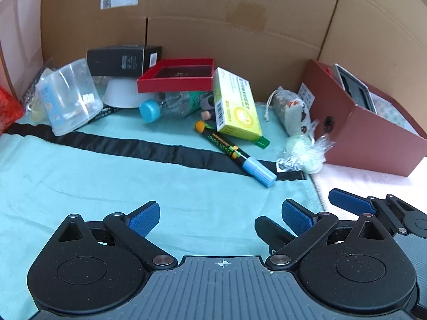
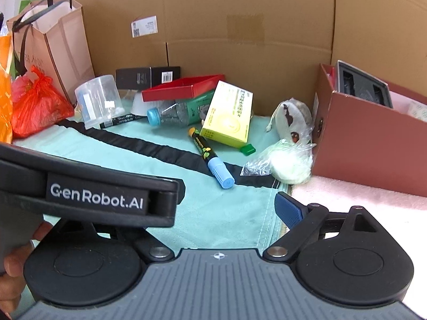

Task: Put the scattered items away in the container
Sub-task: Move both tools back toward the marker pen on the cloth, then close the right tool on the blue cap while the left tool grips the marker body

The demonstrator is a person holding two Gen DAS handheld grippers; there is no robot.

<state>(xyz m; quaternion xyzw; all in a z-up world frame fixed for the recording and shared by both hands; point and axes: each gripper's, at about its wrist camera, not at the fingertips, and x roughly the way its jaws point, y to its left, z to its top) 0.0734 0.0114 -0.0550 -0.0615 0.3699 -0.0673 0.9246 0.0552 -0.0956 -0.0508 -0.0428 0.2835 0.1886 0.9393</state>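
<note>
Container (image 1: 373, 136): reddish-brown box, open top, at right on pink cloth (image 2: 360, 205); dark tray (image 2: 363, 85) leaning inside.
Cardboard wall (image 1: 213, 26): backdrop behind all items, white label at upper left.
Teal cloth (image 1: 106, 181): under most scattered items, black band crossing diagonally.
Paper bag (image 2: 56, 37): upright at far left, beside red plastic bag (image 2: 34, 104).
Clear tub (image 1: 69, 96): tipped on its side, at left.
Black box (image 1: 120, 58): against wall, behind red tray (image 1: 176, 76), which rests tilted on white bowl (image 1: 120, 93) and plastic bottle (image 1: 170, 106).
Yellow-green carton (image 1: 237, 104): leaning beside bottle, well apart from container.
Drawstring pouch (image 1: 291, 112): just beside container's left wall.
Wrapped pale-green item (image 1: 307, 152): in clear plastic, near container's front corner.
Marker (image 1: 234, 152): blue cap, lying across black band.
Left gripper (image 1: 221, 217): jaws spread wide, nothing between, above teal cloth.
Right gripper (image 2: 229, 205): right finger visible, left one hidden behind other tool's body; jaws apart, gripping nothing.
</note>
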